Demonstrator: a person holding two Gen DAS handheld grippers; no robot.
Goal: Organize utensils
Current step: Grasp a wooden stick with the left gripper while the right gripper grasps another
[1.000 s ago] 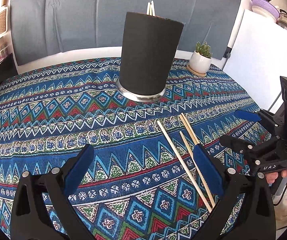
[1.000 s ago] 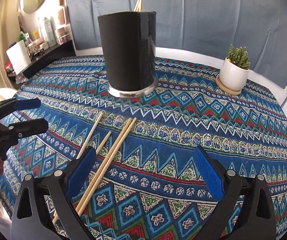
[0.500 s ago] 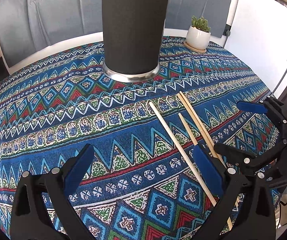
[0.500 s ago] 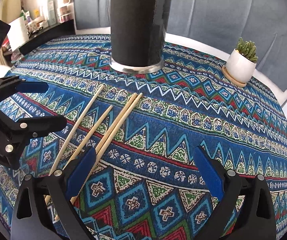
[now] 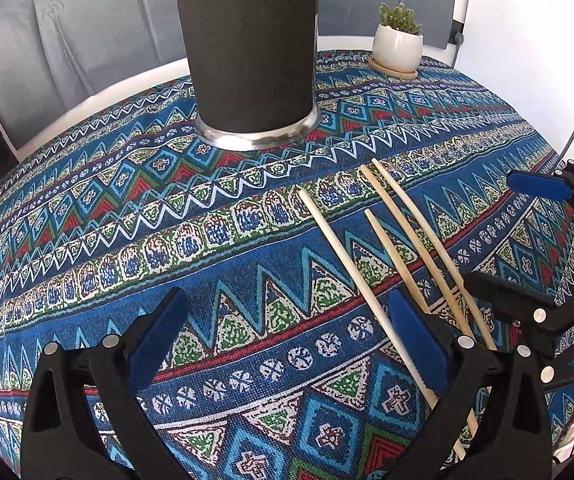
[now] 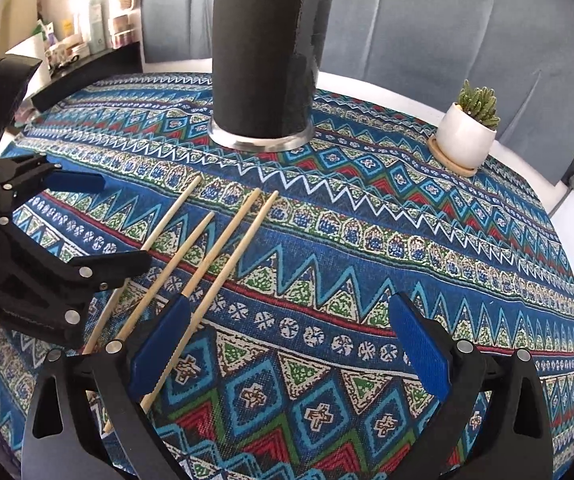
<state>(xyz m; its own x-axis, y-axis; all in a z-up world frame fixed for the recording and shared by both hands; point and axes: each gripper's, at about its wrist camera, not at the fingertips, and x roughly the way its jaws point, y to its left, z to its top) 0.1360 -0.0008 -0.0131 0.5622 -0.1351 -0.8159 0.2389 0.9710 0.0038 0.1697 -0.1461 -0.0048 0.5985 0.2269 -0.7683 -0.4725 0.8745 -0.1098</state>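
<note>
Lying loose on the patterned tablecloth point(image 5: 135, 216) are four wooden chopsticks point(image 5: 343, 264), roughly parallel, far ends aimed toward the black holder point(image 5: 249, 40) standing upright on its metal base at the far middle of the table. Seen from the right wrist view, same four chopsticks point(image 6: 223, 248) at near left, running from the near edge toward the holder point(image 6: 265, 64); tips of more sticks showing above the holder rim. Left gripper point(image 5: 283, 340) hovering low over the cloth at the near edge, jaws spread wide, nothing between the blue pads; right pad overlapping the leftmost chopstick in view, contact not determinable. Left gripper again visible in the right wrist view point(image 6: 121, 220) at far left, jaws apart, lower finger crossing over the leftmost chopstick. Right gripper point(image 6: 287, 344) also spread wide and holding nothing; left pad sitting over the near portions of two chopsticks, touching or just above not determinable. Right gripper visible in the left wrist view point(image 5: 515, 232) at the right edge, jaws parted, lower finger just beside the rightmost pair of sticks. Small white pot with a green succulent point(image 6: 469, 134) on a wooden saucer at far right, well apart from the chopsticks. Grey curtain behind the table.
</note>
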